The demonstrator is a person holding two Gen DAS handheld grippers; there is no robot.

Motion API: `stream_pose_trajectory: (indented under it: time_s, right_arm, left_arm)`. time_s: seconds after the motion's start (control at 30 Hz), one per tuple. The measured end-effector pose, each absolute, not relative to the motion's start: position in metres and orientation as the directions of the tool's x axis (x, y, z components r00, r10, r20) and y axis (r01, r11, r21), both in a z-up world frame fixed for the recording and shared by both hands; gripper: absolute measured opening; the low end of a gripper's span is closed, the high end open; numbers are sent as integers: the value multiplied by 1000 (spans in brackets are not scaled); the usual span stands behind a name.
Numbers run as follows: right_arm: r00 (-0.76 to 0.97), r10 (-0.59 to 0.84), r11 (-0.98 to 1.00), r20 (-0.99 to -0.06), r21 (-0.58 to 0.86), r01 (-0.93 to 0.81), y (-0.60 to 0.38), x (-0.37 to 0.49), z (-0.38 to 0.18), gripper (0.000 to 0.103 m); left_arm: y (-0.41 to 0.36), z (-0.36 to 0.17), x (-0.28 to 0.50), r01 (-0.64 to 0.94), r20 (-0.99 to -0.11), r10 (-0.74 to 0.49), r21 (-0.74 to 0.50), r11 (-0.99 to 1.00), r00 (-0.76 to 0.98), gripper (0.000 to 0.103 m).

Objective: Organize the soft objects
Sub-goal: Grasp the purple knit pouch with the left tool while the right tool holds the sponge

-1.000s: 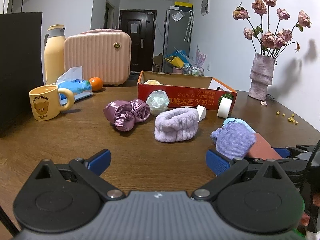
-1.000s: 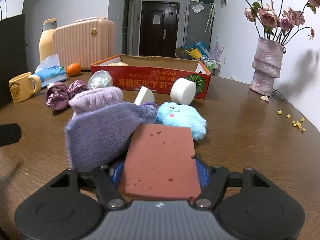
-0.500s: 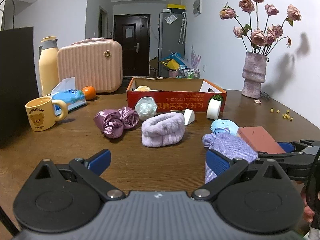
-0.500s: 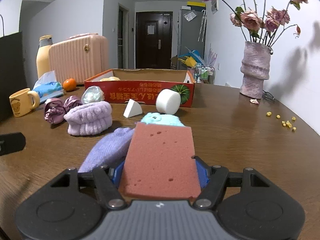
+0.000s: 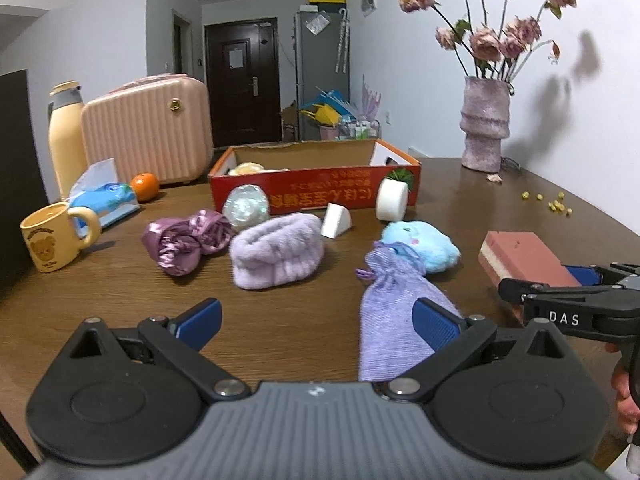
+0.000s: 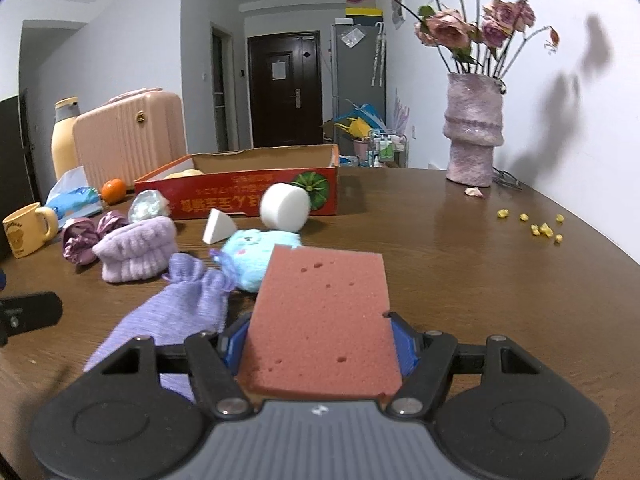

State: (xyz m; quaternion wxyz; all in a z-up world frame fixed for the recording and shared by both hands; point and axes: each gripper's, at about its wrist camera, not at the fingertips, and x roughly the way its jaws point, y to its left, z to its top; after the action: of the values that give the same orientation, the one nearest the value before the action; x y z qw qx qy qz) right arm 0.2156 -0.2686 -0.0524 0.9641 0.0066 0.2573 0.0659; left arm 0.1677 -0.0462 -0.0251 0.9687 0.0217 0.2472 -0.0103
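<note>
The right gripper (image 6: 320, 344) was clamped on a pink sponge (image 6: 324, 316) above the table (image 6: 480, 264). The left gripper (image 5: 316, 322) stood apart and held nothing, beside a purple pouch (image 5: 392, 300).

1. The left tongs (image 5: 316, 322) fill the bottom of the left wrist view: black linkage arms and blue pads spread wide apart, with nothing pressed between them.
2. The right tongs (image 6: 320, 344) sit at the bottom centre of the right wrist view, their blue pads pressed against both sides of a flat reddish-pink rectangular sponge (image 6: 324, 316).
3. In the left wrist view the right tongs reach in from the right edge, black with white lettering.
4. Fingers (image 5: 624, 392) of the person's right hand show at the lower right edge of that view, wrapped on the handle.
</note>
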Motion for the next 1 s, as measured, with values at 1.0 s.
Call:
stream_pose_trajectory:
  time_s: [1.0]
  right_arm:
    - [871,143,989,-470,91,-113,-320,237,-59,68]
  left_arm:
    - [-114,-68,235,94,-635,-44,47,994,771,103]
